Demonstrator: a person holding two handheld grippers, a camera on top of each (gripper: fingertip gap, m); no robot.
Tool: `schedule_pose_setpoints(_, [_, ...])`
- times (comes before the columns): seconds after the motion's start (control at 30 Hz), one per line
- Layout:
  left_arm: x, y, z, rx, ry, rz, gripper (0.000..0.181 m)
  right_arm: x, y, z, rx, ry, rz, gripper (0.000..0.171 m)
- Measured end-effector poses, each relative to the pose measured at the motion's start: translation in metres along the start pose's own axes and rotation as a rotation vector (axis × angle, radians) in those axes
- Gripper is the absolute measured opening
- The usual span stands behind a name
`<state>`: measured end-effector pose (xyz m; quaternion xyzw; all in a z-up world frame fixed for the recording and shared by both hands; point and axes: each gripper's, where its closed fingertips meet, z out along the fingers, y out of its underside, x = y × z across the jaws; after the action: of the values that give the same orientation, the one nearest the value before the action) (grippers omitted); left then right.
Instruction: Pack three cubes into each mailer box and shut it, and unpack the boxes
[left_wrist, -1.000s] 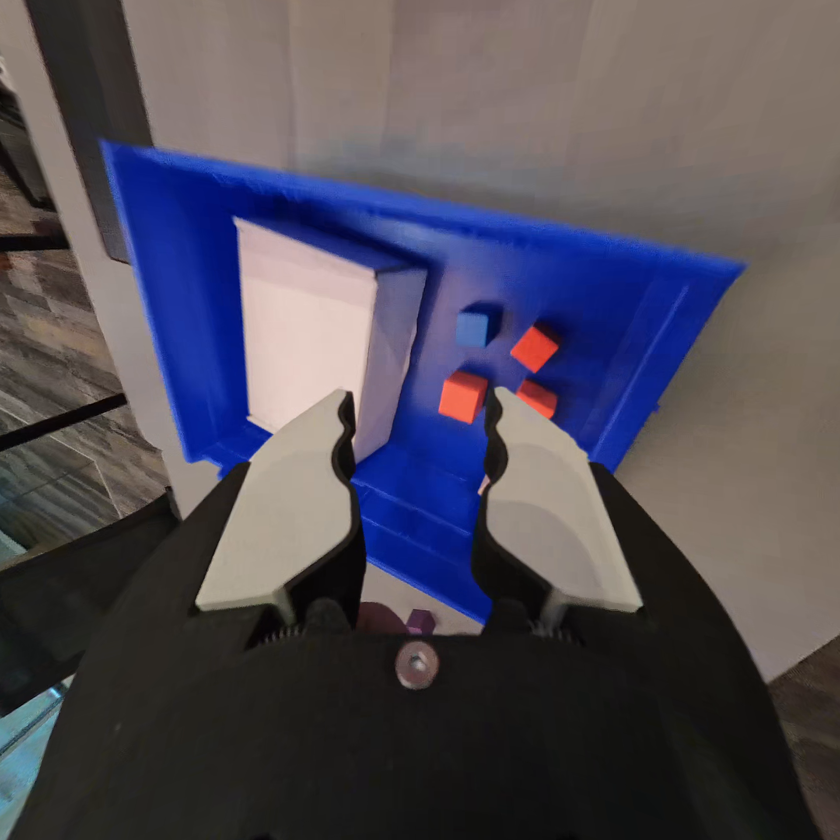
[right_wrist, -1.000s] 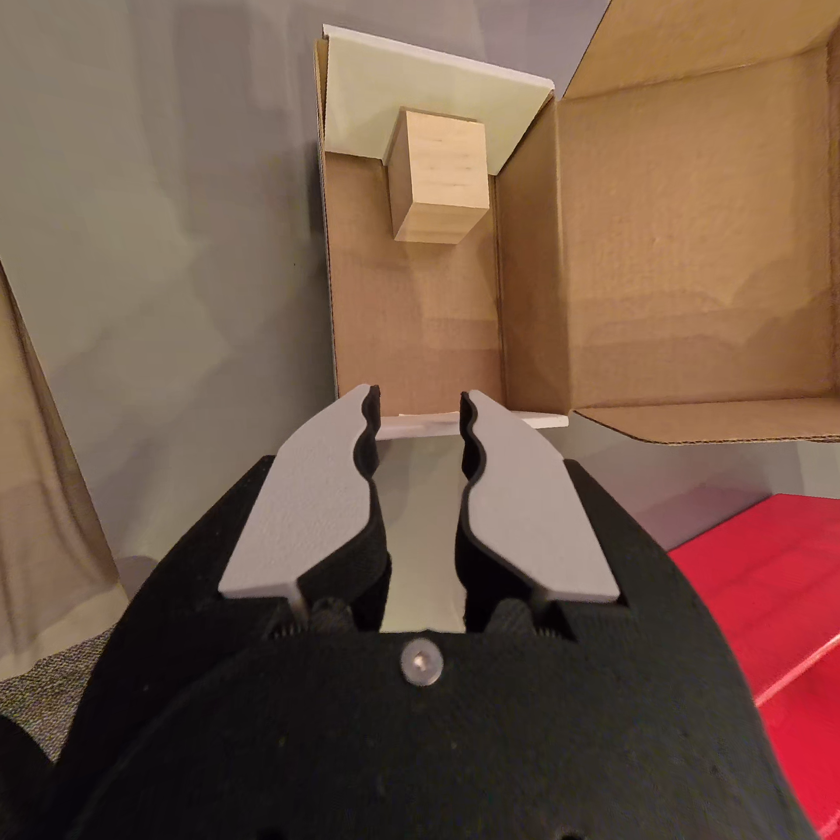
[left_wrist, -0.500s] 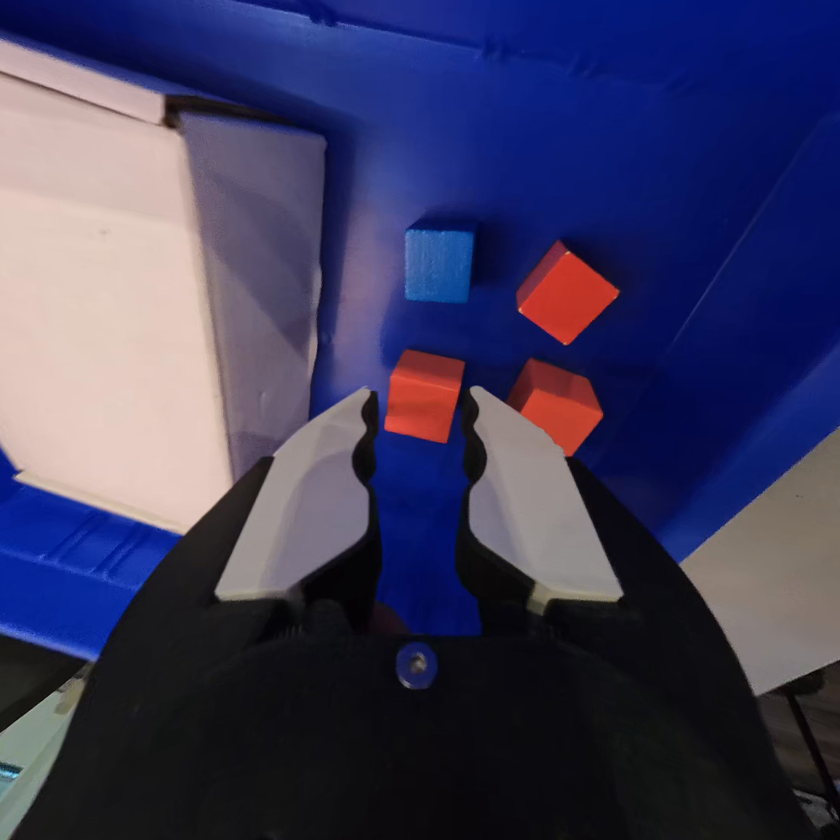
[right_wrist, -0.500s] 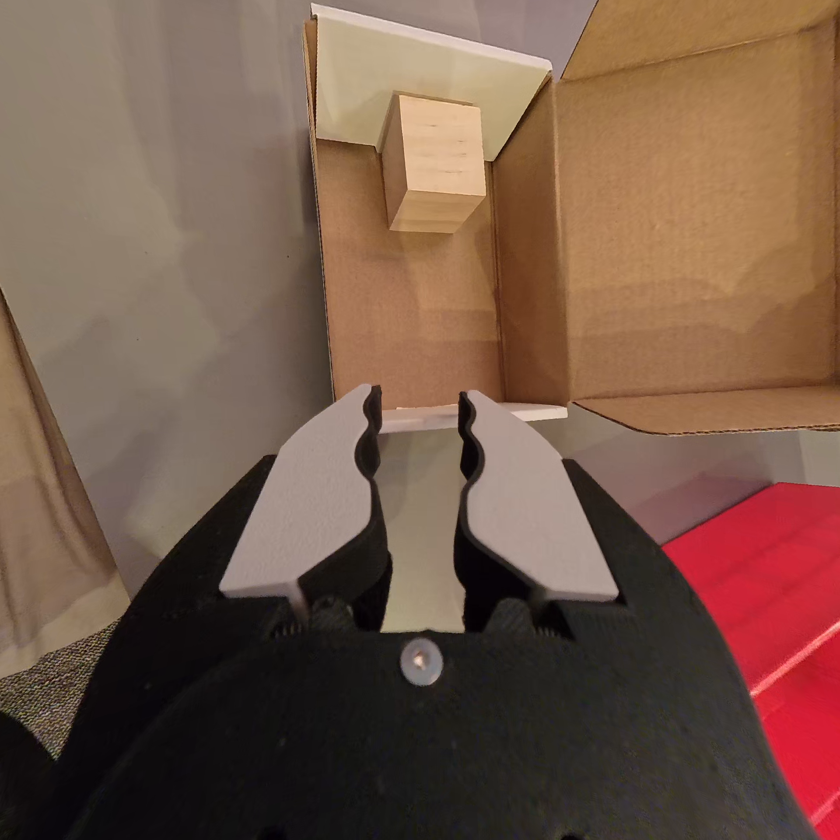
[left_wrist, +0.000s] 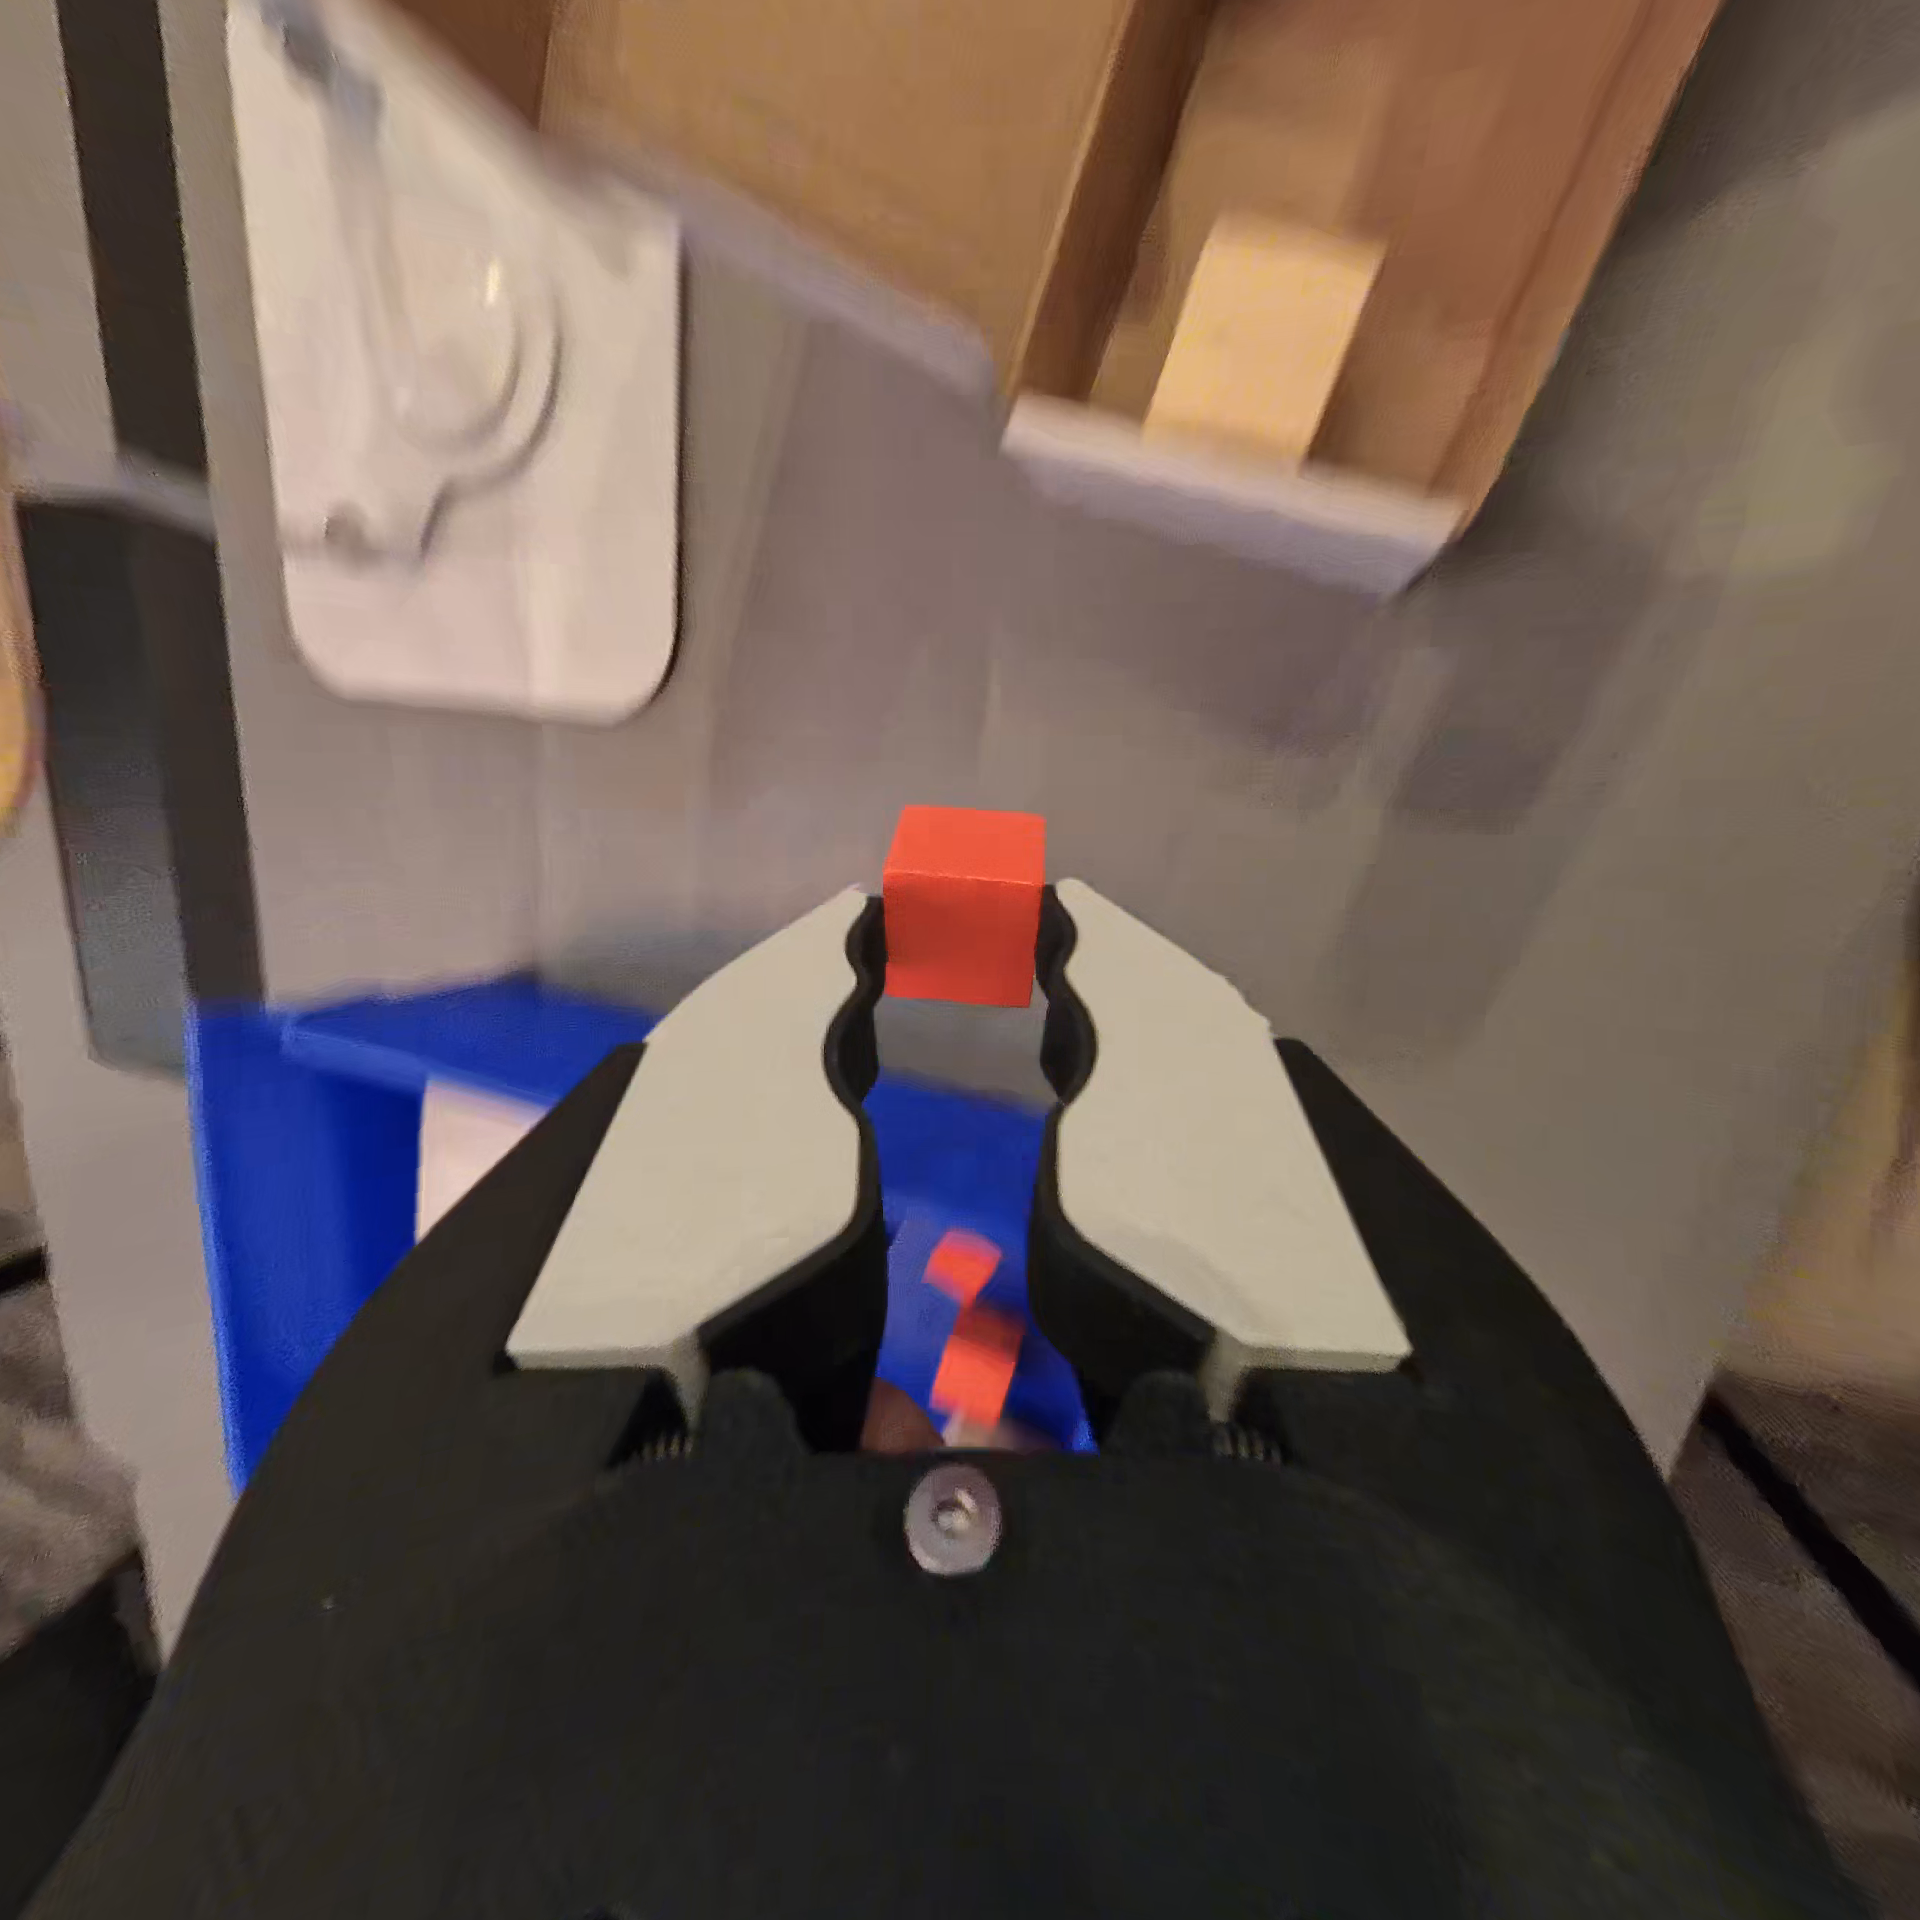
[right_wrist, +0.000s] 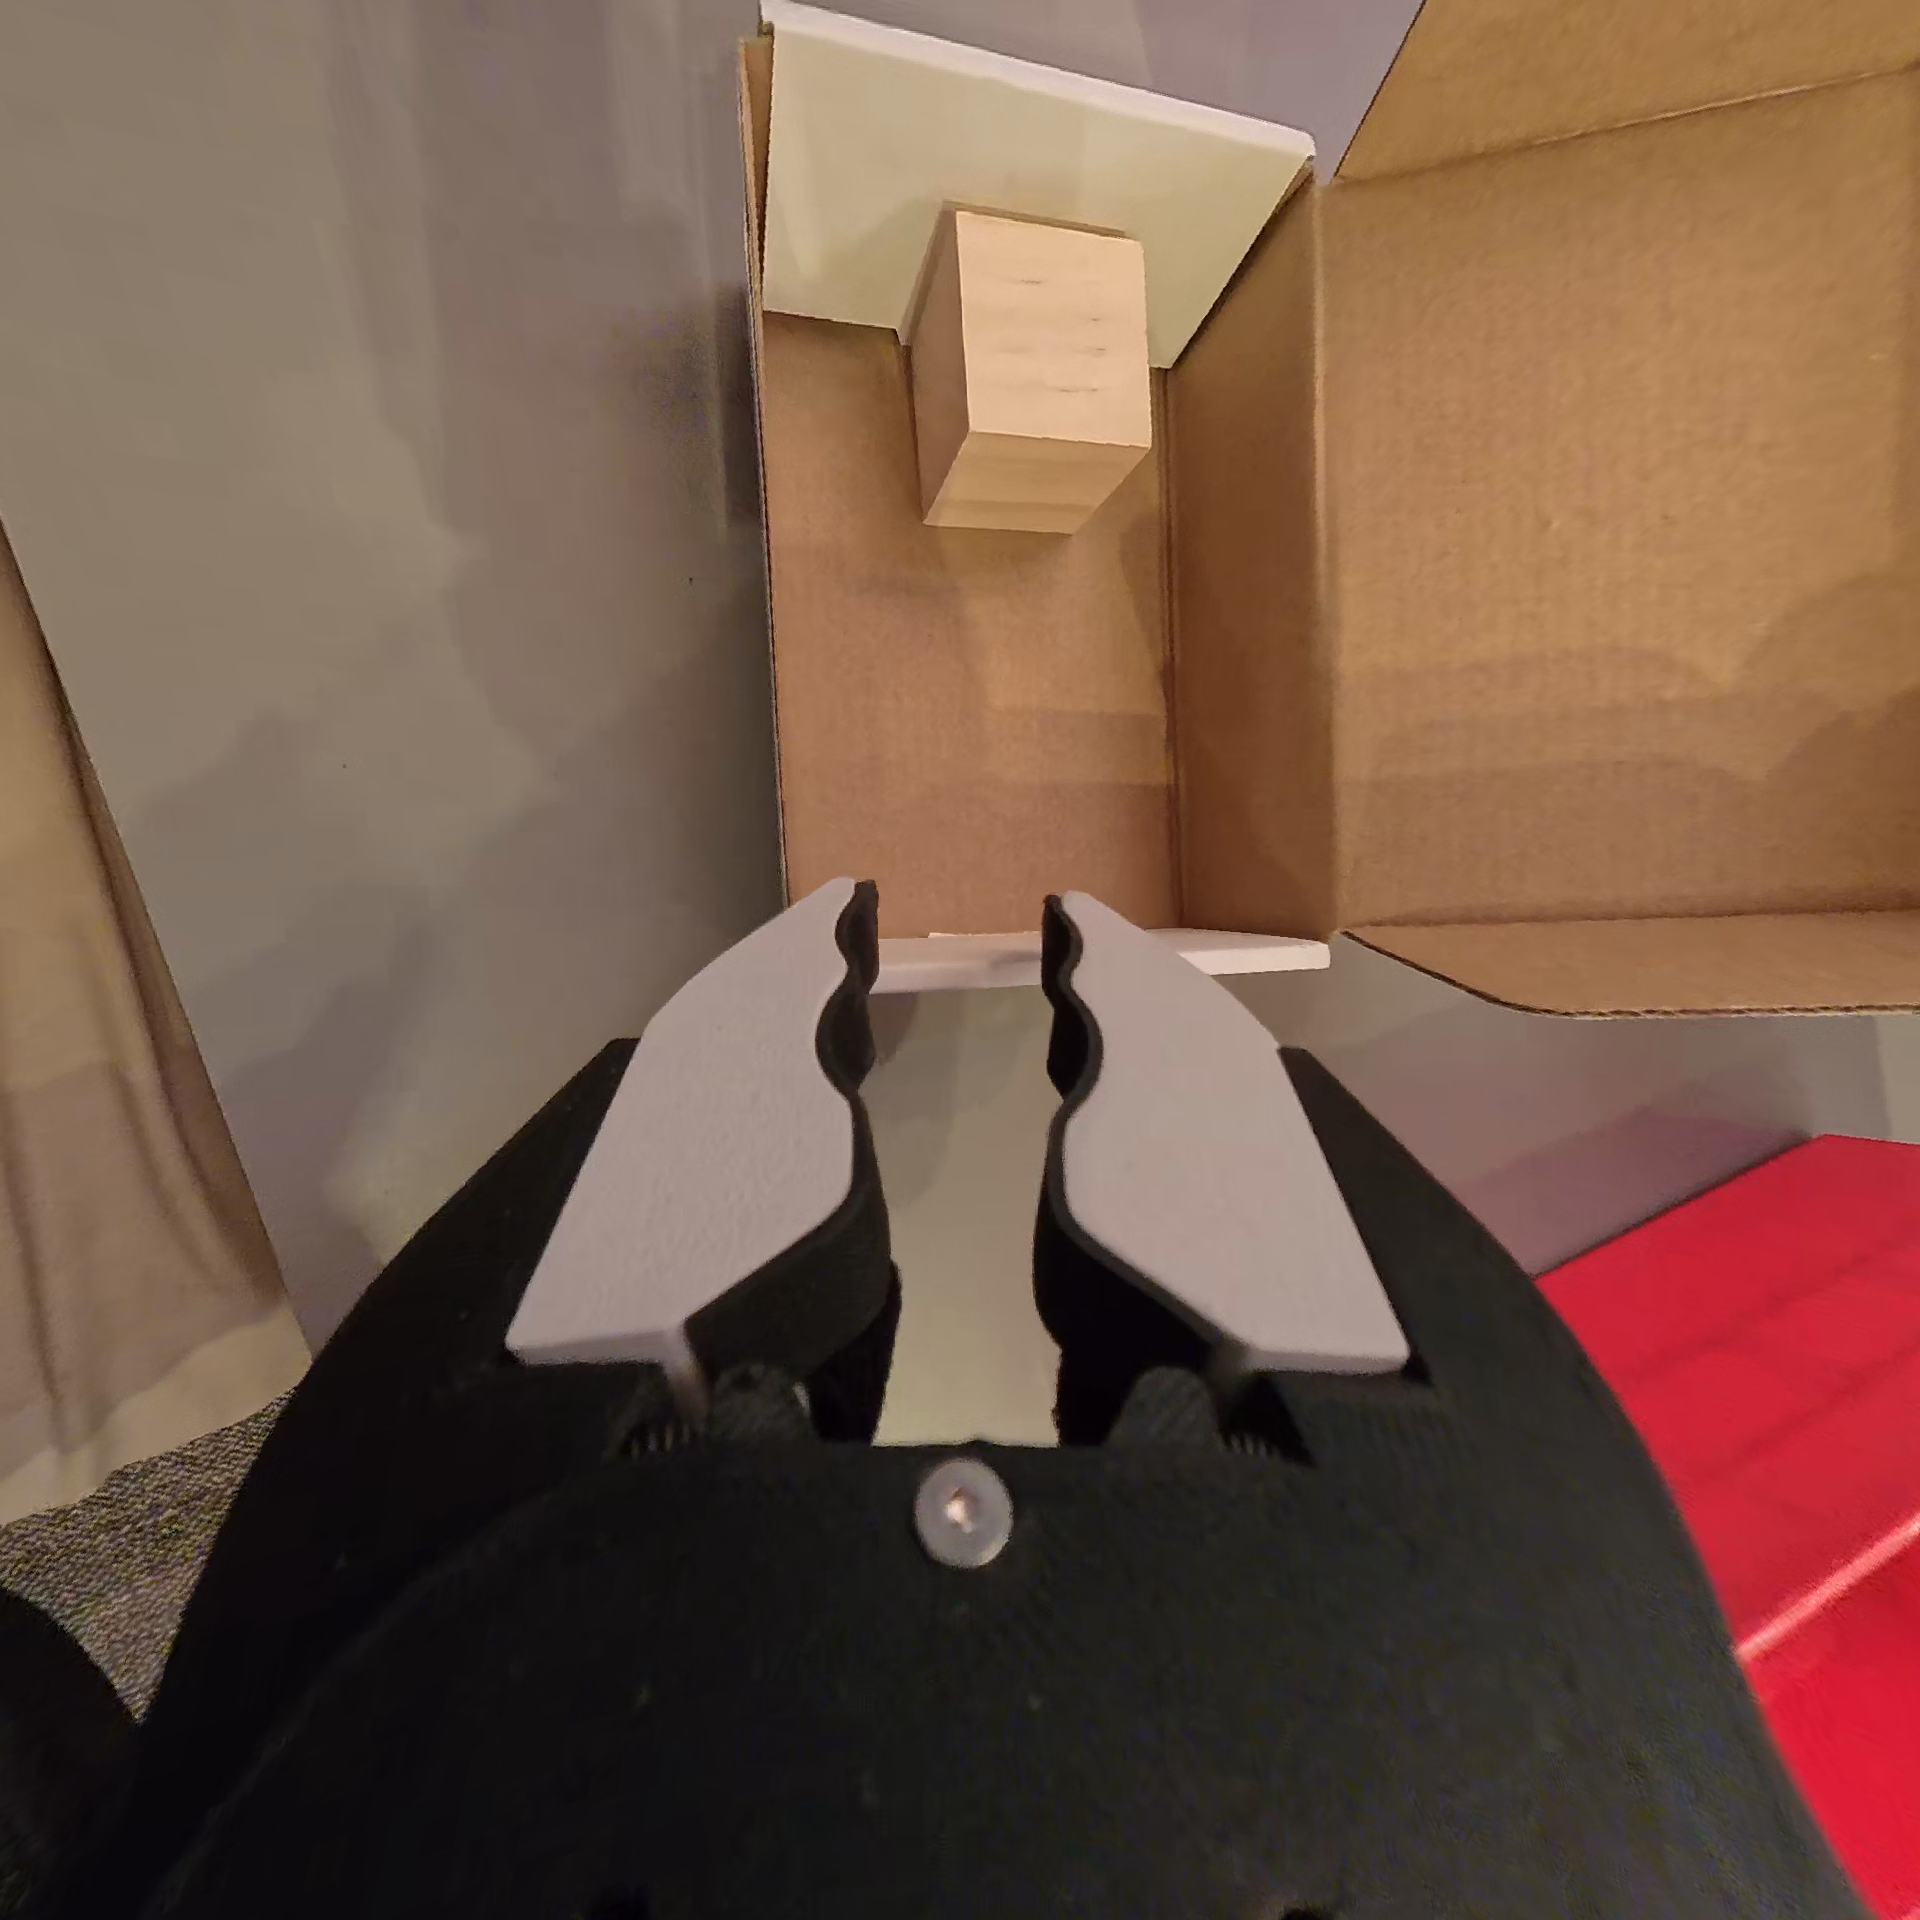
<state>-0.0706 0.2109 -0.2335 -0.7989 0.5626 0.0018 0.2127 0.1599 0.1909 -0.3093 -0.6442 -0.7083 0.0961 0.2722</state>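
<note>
In the left wrist view, a white plastic-wrapped item (left_wrist: 468, 416) lies at far left on the grey table (left_wrist: 831, 644), blurred. Below it sits the blue tray (left_wrist: 301, 1195), with two red cubes (left_wrist: 961, 1340) inside it showing, smeared, through the gap between the fingers. The left gripper (left_wrist: 961, 935) clamps a red cube (left_wrist: 961, 920) at its fingertips, the cube raised clear of the tray and sticking out past the tips. Beyond it, toward the upper right, the open mailer box (left_wrist: 1226, 488) lies on the table, a wooden cube (left_wrist: 1257, 353) inside it.

In the right wrist view, beige cloth (right_wrist: 94, 1039) hangs at far left by the table edge. The right gripper (right_wrist: 961, 940) holds nothing; its fingers stand a narrow way apart, tips just short of the box's white near wall. The box (right_wrist: 977, 727) lies open ahead, brown inside, with the wooden block (right_wrist: 1029, 374) resting at its far end against the white far wall. The lid (right_wrist: 1621, 540) lies opened out to the right, its side flap sticking toward the camera. A red tray (right_wrist: 1766, 1351) lies at lower right, near the lid but apart from it.
</note>
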Motion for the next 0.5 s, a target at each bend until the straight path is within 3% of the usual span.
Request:
schedule_pose_setpoints(0.03, [0.015,-0.026,0.007,0.035,0.047,0.005,0.027,0.0,0.002,0.0,-0.005,0.001,-0.002,0.029])
schedule_pose_setpoints(0.13, [0.049,-0.084,0.036,0.057,0.126,0.066,0.027,0.0,0.002,-0.002,-0.005,0.007,-0.007,0.029])
schedule_pose_setpoints(0.23, [0.069,-0.114,0.068,0.008,0.159,0.129,0.028,0.0,0.002,-0.005,-0.008,0.015,-0.015,0.029])
schedule_pose_setpoints(0.5, [0.088,-0.118,0.12,-0.155,0.222,0.163,0.028,0.0,0.005,-0.008,-0.004,0.017,-0.035,0.027])
